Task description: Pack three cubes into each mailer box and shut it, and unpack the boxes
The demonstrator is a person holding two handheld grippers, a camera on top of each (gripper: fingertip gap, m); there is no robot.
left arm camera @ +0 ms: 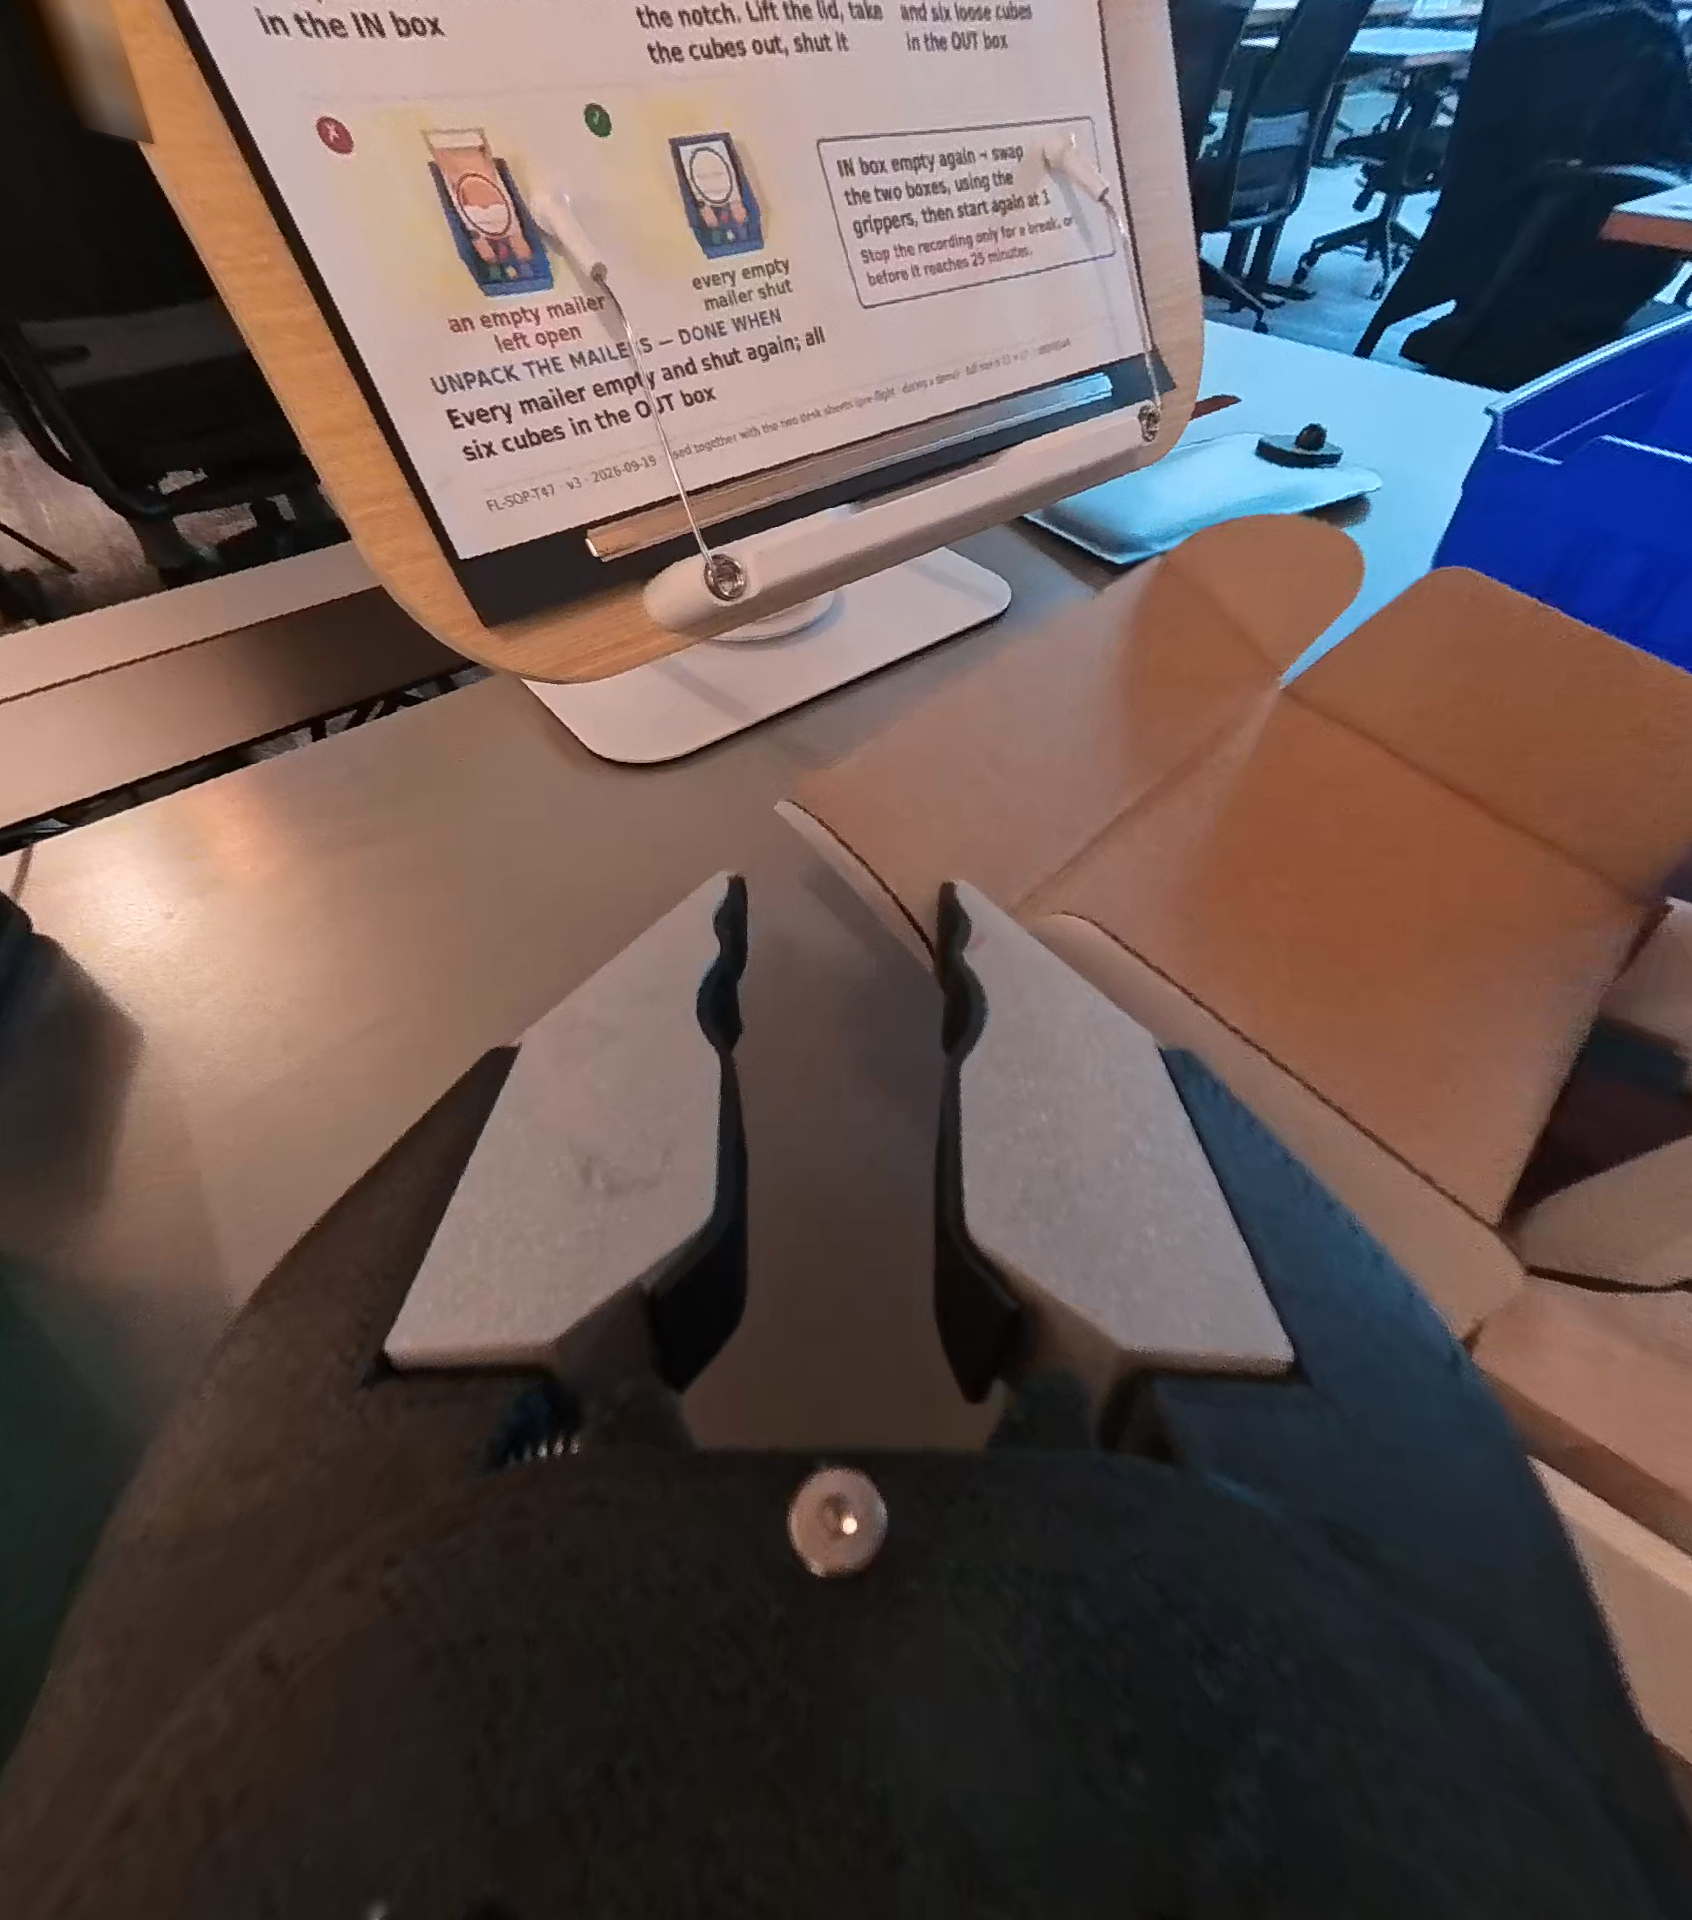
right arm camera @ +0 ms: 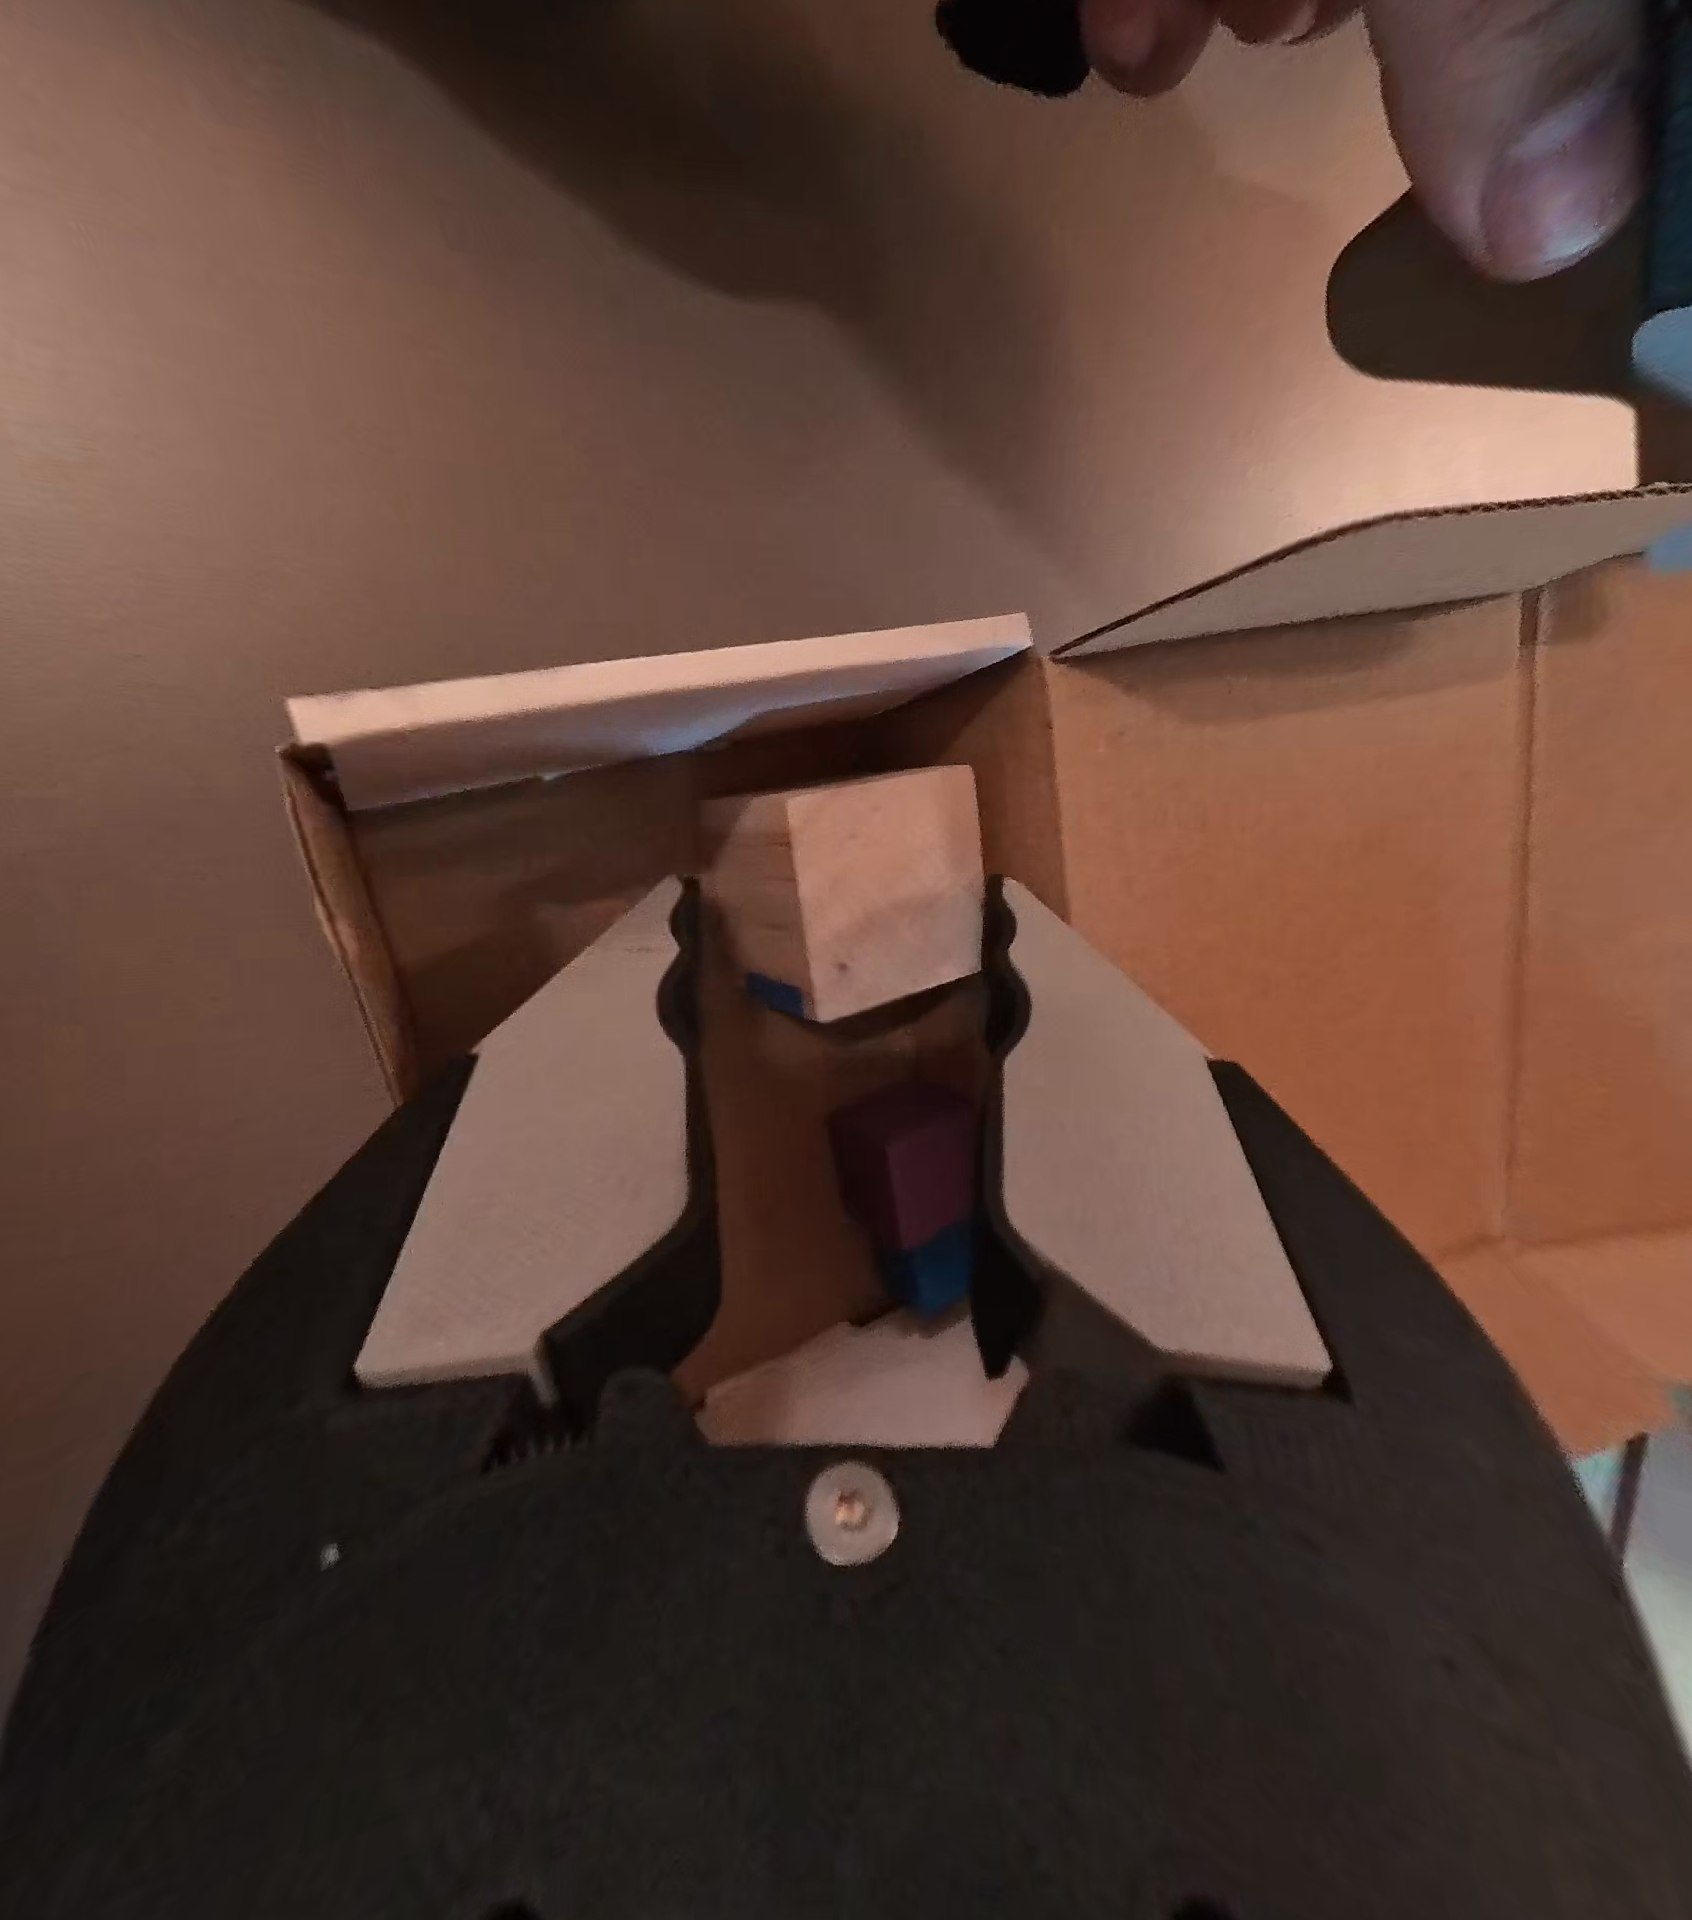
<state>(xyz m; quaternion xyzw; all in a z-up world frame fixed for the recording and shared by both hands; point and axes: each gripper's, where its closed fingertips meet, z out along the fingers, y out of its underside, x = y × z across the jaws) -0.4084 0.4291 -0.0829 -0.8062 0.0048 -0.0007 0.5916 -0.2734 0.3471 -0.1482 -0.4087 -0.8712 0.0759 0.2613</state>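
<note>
Mailer (right arm camera: 1289, 935) lies open on the desk (right arm camera: 406, 416), lid folded flat to the right. Over its tray the right gripper (right arm camera: 842, 935) clamps a pale wooden cube (right arm camera: 873, 894); a purple cube (right arm camera: 909, 1164) and a blue cube (right arm camera: 935, 1273) sit below in the tray. Just left of the mailer (left arm camera: 1341, 883), the left gripper (left arm camera: 842, 935) hangs over bare desk (left arm camera: 354, 987), its jaws narrowly parted and empty. Beyond stand an instruction board (left arm camera: 717, 312) and a blue bin (left arm camera: 1673, 520).
</note>
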